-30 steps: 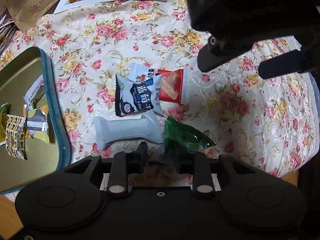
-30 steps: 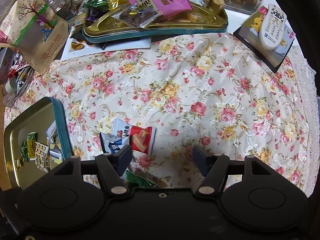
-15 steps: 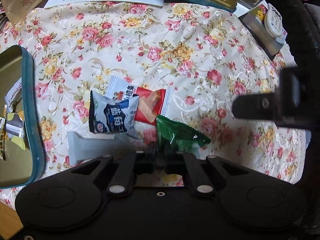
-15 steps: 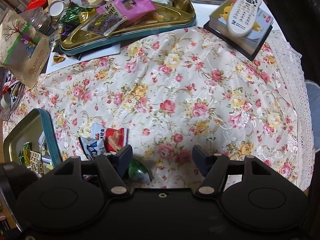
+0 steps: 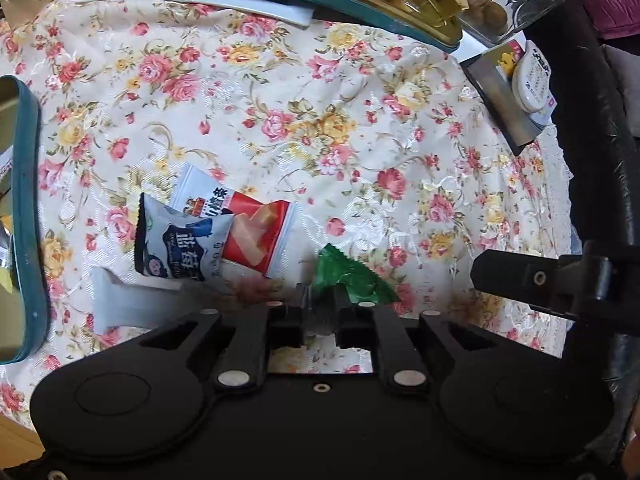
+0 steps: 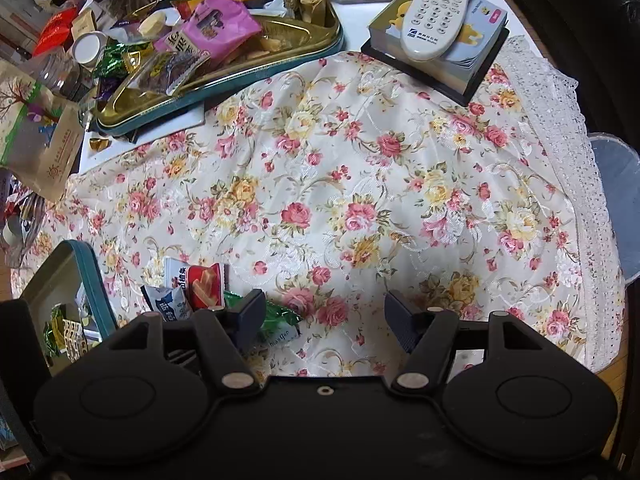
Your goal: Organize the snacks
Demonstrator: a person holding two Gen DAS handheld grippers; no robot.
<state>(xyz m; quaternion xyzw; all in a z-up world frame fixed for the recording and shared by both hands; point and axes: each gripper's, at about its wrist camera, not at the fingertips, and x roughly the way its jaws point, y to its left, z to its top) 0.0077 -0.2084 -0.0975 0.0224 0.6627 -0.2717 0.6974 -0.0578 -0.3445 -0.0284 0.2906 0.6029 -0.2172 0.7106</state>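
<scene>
My left gripper [image 5: 321, 300] is shut on a green snack packet [image 5: 352, 276], held just above the floral cloth. Left of it lie a blue-and-white packet [image 5: 180, 244], a red-and-white wafer packet [image 5: 256, 236] and a pale grey packet [image 5: 136, 300]. The teal-rimmed tin [image 5: 24, 216] stands at the far left. My right gripper [image 6: 324, 316] is open and empty, to the right of the snacks. In the right wrist view the green packet [image 6: 280, 320], the red packet [image 6: 204, 280], the blue packet [image 6: 170, 306] and the tin [image 6: 96, 284] with several snacks inside lie at lower left.
A gold tray [image 6: 224, 68] heaped with snacks sits at the back. A remote [image 6: 438, 8] lies on a book [image 6: 472, 52] at back right. A paper bag [image 6: 36, 136] and jars crowd the back left. The cloth's lace edge [image 6: 576, 152] runs down the right.
My left gripper closed on the green packet and lifted it slightly, moving right and away from the tin. My right gripper pulled back and to the right, still open.
</scene>
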